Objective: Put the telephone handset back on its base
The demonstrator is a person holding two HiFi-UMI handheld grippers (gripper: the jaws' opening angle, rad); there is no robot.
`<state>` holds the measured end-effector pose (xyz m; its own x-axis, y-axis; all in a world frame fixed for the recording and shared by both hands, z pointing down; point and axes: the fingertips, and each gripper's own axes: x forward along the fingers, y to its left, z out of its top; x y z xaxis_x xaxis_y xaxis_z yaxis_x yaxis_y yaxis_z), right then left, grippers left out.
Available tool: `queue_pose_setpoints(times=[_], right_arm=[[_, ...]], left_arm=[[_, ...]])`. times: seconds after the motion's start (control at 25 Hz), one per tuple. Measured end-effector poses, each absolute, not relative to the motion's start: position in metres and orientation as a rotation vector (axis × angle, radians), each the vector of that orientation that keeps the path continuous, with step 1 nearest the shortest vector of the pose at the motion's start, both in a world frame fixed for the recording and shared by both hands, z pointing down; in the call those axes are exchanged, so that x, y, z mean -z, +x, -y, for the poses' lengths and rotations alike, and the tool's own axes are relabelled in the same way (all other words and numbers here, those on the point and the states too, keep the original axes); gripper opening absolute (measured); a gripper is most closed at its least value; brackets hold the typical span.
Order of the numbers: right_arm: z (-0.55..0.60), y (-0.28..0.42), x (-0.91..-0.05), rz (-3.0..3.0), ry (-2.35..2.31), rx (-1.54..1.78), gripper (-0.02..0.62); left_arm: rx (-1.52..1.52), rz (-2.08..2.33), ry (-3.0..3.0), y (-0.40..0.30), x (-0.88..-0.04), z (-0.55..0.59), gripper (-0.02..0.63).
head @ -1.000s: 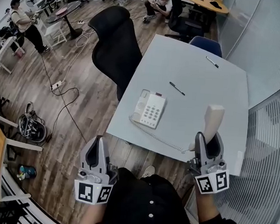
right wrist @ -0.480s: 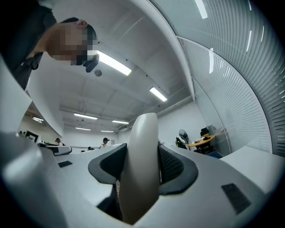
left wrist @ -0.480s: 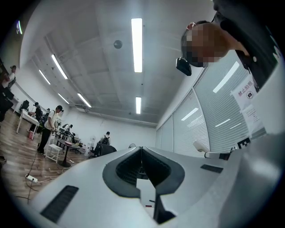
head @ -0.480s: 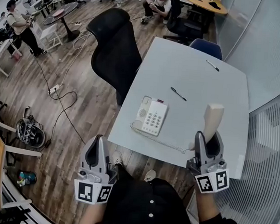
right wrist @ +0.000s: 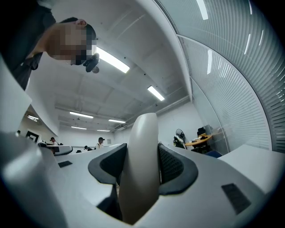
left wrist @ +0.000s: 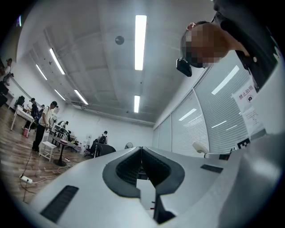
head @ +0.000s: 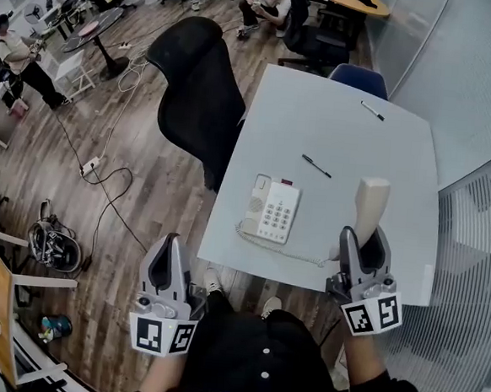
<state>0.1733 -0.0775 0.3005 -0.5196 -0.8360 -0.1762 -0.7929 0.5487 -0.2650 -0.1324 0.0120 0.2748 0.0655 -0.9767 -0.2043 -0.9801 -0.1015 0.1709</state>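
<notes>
The white telephone base (head: 274, 208) with its keypad lies on the white table (head: 335, 130), close to the near edge. My right gripper (head: 365, 243) is shut on the cream handset (head: 369, 207), which stands upright above the table's near right part, to the right of the base. A coiled cord (head: 284, 246) runs from the base along the near edge to the handset. In the right gripper view the handset (right wrist: 140, 169) fills the gap between the pads. My left gripper (head: 171, 265) hangs over the wooden floor, left of the table, shut and empty; its tips (left wrist: 141, 149) meet.
A black office chair (head: 198, 94) stands against the table's left side and a blue chair (head: 359, 77) at its far end. Two pens (head: 316, 165) (head: 372, 110) lie on the table. A glass wall with blinds (head: 470, 251) runs on the right. Cables (head: 103, 180) cross the floor.
The table and telephone base have shifted slightly right and down in the head view. Both grippers keep their places in the picture, the right one still holding the handset upright.
</notes>
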Motion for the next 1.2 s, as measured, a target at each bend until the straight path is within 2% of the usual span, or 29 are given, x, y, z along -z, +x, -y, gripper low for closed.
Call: queue_pose_setpoints(times=[1.2], right_arm=[[0.078,0.126,-0.308,-2.363,-1.644,0.182,0.233]], left_arm=[[-0.443,-1.809,-2.593,-0.178,-0.287,0.068,0.015]])
